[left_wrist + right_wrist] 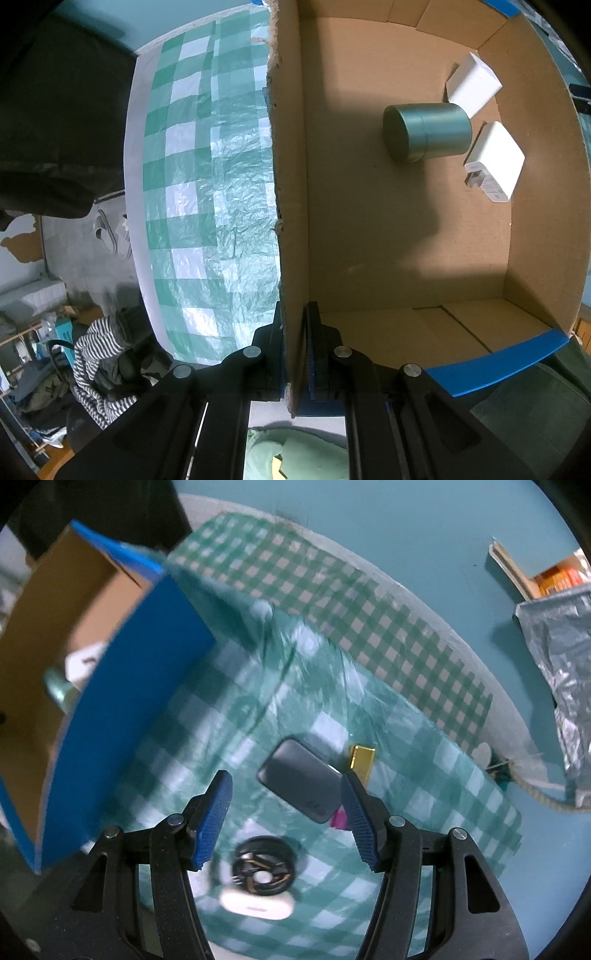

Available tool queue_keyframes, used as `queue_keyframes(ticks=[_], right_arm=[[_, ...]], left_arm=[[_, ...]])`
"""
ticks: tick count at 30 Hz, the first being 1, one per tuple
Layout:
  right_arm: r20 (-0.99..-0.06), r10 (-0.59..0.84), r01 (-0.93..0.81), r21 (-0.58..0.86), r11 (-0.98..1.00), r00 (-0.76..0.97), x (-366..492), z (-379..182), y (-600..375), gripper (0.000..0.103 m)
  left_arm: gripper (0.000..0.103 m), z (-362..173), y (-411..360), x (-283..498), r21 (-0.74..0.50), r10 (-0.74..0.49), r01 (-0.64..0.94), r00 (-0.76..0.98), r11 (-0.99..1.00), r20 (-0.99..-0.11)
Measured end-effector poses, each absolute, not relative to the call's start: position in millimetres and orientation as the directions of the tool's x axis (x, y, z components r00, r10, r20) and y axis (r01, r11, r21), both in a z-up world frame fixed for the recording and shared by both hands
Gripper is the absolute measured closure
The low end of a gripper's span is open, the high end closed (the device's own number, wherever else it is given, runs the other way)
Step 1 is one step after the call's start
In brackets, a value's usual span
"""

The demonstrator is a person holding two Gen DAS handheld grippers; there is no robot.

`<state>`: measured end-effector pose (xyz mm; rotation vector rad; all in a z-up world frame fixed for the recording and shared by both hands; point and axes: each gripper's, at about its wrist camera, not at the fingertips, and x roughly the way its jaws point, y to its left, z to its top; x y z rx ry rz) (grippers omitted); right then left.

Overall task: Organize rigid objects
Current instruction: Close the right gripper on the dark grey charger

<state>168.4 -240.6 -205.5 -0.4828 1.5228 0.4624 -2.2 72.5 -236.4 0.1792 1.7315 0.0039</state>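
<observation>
My left gripper (295, 354) is shut on the wall of the cardboard box (291, 184), pinching its edge from above. Inside the box lie a green metal tin (428, 132) on its side and two white chargers (474, 84) (495, 162). My right gripper (286, 819) hangs open above the checked cloth, nothing between its blue pads (216, 819). Just past its fingertips lies a dark grey flat device (301, 781), with a small gold bar (362, 762) and a pink bit (340, 819) beside it. A black round object (264, 866) and a white oval case (256, 904) lie under the gripper.
The box, blue outside (122, 716), stands left of the right gripper on the green checked cloth (207, 184). A crumpled silver bag (561, 657) and a rope (543, 797) lie at the table's far right. Clothes and clutter sit on the floor beyond the table edge (99, 369).
</observation>
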Motion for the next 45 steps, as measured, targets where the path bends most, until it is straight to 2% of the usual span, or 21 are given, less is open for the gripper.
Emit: queue_keyframes(ticks=[9,11,18,23,29,35,45], right_arm=[[-0.994,-0.102,-0.636,-0.06,0.77,-0.03,162,-243,-237,0.042],[-0.991,-0.137,-0.659,-0.103,0.745,-0.001,162,-247,-234,0.04],[-0.987,-0.163,-0.687,-0.117,0.717,-0.002,167,-255,-226,0.04],[-0.992,-0.119,-0.628,-0.06,0.776,-0.052,176,-253,-230,0.05],[-0.987,-0.008,-0.446,0.065,0.893,-0.159,192,-251,-242,0.054],[-0.992,-0.004,-0.447,0.053,0.893,-0.126,186,-249,-241,0.054],[-0.991,-0.083,-0.482,-0.022,0.876,-0.106,172,-268,-240,0.054]], left_arm=[[0.094,-235,73,-3,0.105,0.122,0.109,-0.163,0.988,-0.979],[0.094,-236,72,-3,0.107,0.125,0.111,-0.166,0.988,-0.978],[0.094,-236,71,0,0.107,0.124,0.11,-0.162,0.988,-0.979],[0.094,-235,73,2,0.104,0.121,0.106,-0.161,0.989,-0.98],[0.094,-236,73,2,0.1,0.116,0.107,-0.163,0.989,-0.98],[0.094,-236,74,3,0.096,0.114,0.109,-0.165,0.989,-0.98],[0.094,-237,72,5,0.1,0.118,0.113,-0.169,0.989,-0.979]])
